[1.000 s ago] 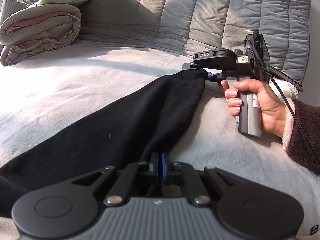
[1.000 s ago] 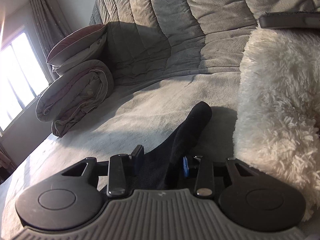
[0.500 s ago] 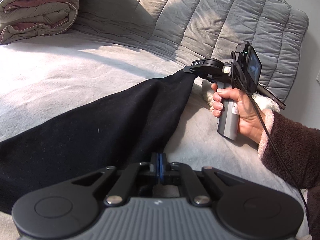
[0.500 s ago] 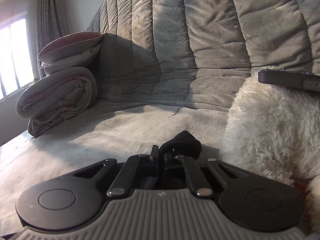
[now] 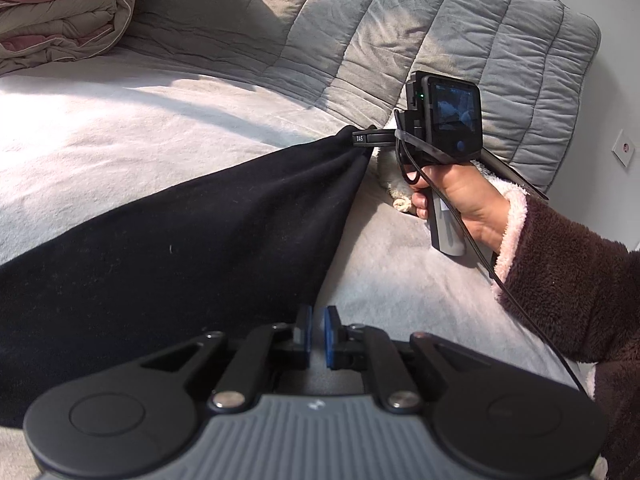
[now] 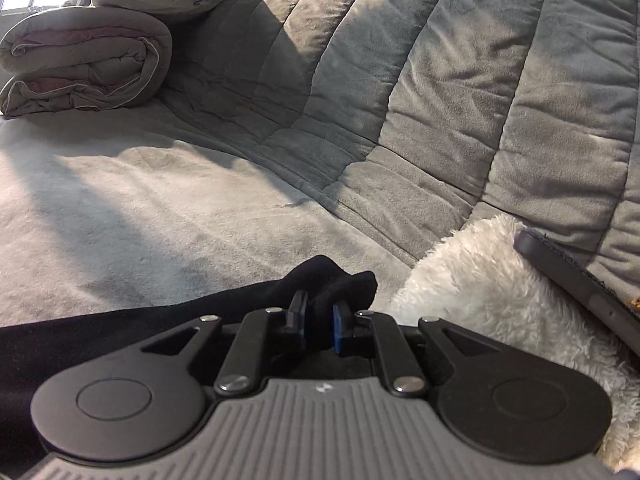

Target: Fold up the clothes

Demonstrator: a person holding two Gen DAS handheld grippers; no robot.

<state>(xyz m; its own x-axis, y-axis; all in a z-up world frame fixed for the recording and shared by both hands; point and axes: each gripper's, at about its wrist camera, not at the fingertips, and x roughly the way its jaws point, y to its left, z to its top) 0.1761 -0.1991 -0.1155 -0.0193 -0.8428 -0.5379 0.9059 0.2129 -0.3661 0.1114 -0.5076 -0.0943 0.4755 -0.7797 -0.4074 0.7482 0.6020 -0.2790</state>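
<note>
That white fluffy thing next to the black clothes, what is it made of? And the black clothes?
The white fluffy thing looks like long-pile fleece or fake fur: shaggy, curly tufts, matte. The black clothes look like soft knitted fabric, maybe cotton jersey: matte, smooth, draping in gentle folds, with a speck of lint. I can't tell the exact fibre.

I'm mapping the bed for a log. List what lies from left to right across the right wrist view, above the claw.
Rolled duvet → quilted headboard → white fluffy fabric → dark flat device.
</note>
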